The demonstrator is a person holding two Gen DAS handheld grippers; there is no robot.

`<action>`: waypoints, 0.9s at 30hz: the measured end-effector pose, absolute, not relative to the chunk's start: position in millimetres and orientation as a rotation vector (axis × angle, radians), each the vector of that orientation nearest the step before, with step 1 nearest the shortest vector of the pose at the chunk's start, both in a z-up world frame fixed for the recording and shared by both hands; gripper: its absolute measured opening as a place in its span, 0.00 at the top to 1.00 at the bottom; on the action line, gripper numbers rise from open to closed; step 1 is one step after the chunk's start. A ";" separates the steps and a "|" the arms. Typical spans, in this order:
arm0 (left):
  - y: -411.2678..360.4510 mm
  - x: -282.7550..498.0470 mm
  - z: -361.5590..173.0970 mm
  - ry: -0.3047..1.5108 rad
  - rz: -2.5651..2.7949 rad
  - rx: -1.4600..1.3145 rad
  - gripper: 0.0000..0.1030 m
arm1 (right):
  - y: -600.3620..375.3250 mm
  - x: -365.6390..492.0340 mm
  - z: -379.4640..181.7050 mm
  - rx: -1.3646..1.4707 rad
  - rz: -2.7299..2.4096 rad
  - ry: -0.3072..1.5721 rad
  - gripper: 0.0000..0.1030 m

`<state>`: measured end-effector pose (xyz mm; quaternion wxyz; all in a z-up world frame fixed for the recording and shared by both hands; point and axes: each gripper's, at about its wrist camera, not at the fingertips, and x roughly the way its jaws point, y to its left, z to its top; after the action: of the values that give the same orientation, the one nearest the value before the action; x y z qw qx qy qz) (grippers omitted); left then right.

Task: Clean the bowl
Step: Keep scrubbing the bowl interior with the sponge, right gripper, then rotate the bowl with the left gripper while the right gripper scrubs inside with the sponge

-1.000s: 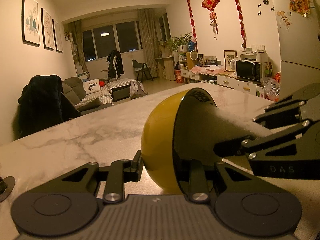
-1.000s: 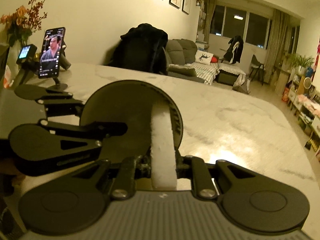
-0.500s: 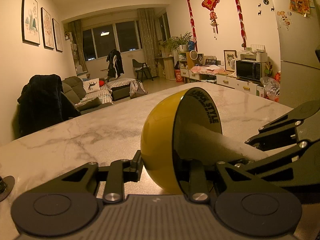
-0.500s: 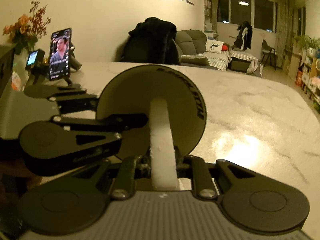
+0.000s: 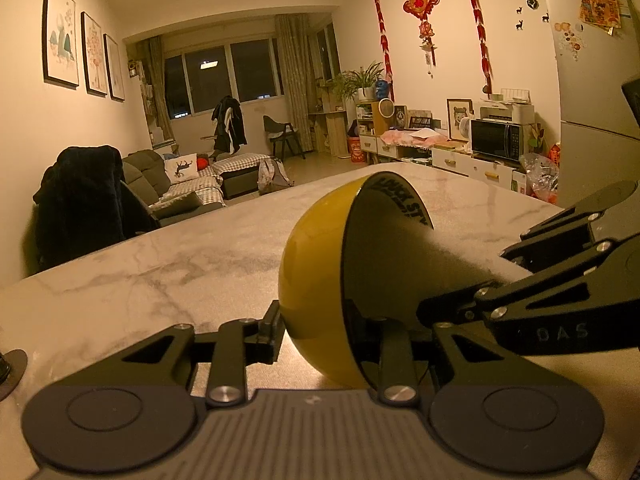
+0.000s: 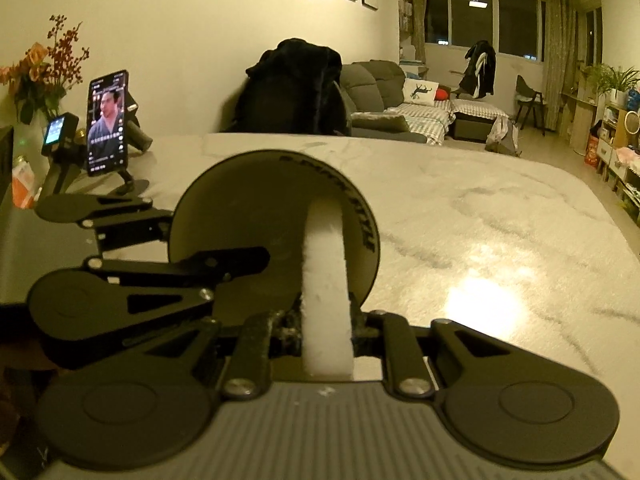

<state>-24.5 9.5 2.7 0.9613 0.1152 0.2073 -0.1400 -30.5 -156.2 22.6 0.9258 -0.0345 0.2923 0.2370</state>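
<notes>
Warm-lit living room: grey sofa (image 5: 148, 172), dark windows (image 5: 224, 76), framed pictures (image 5: 60, 32), white marble table (image 5: 160, 272).

Sponge (image 6: 326, 280) reaches into the tipped bowl (image 5: 312, 264) above the table (image 5: 160, 280).

A marble table (image 6: 480, 216) carries a phone stand (image 6: 128, 188) near its far corner

Black linkage grippers (image 5: 316, 344) — silver screws, ribbed grey base (lettered "DAS").
</notes>
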 end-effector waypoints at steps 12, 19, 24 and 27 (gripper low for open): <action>11.4 -22.3 1.1 0.428 -0.286 0.228 0.72 | -148.2 -35.5 18.2 -0.071 0.508 0.622 0.82; 11.3 -21.2 1.4 0.431 -0.285 0.231 0.70 | -148.7 -35.9 21.4 -0.111 0.482 0.611 0.83; 11.5 -20.8 0.7 0.434 -0.284 0.227 0.70 | -148.3 -36.4 28.3 -0.188 0.419 0.564 0.83; 10.3 -21.2 0.6 0.437 -0.282 0.231 0.69 | -151.0 -34.3 27.0 -0.179 0.423 0.573 0.83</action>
<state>-21.2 10.3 0.6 0.9598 0.1139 0.2158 -0.1390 -34.3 -151.0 27.0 0.9334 -0.0876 0.2799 0.2069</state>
